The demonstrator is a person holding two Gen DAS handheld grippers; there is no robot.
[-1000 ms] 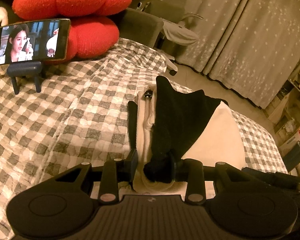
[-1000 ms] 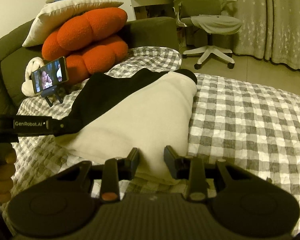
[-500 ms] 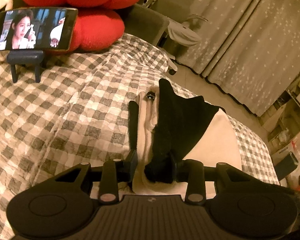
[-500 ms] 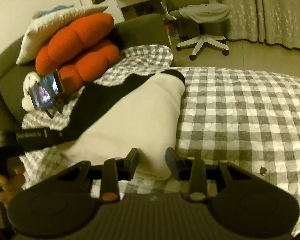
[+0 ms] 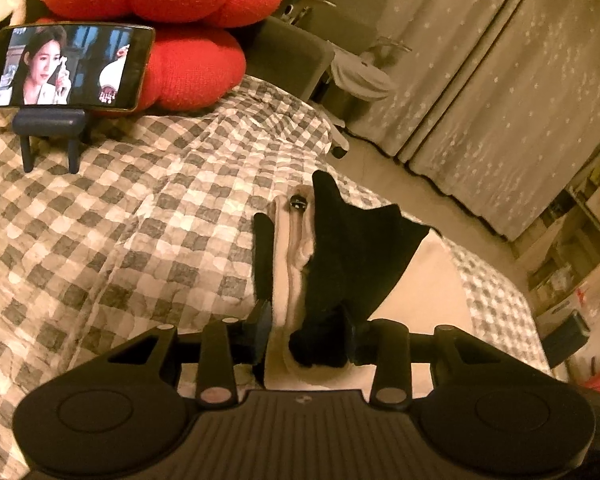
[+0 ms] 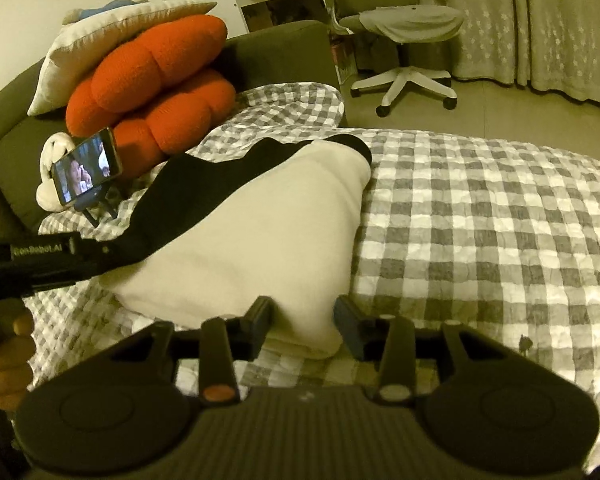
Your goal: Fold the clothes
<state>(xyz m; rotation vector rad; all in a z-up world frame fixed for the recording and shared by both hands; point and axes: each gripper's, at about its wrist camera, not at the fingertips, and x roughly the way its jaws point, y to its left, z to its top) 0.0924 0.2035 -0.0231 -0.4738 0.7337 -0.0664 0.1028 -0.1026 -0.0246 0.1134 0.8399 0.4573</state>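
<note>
Garment lies on bed, L tool clamped on its bunched black/cream edge, R tool jaws apart astride a cream corner w/o pinching: if L tugs, thick layers may slip & fold skews

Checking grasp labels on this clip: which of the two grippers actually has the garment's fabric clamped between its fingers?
The left gripper: it is shut on a bunched edge of the cream-and-black garment. The right gripper is open, its fingers astride a cream corner.
</note>
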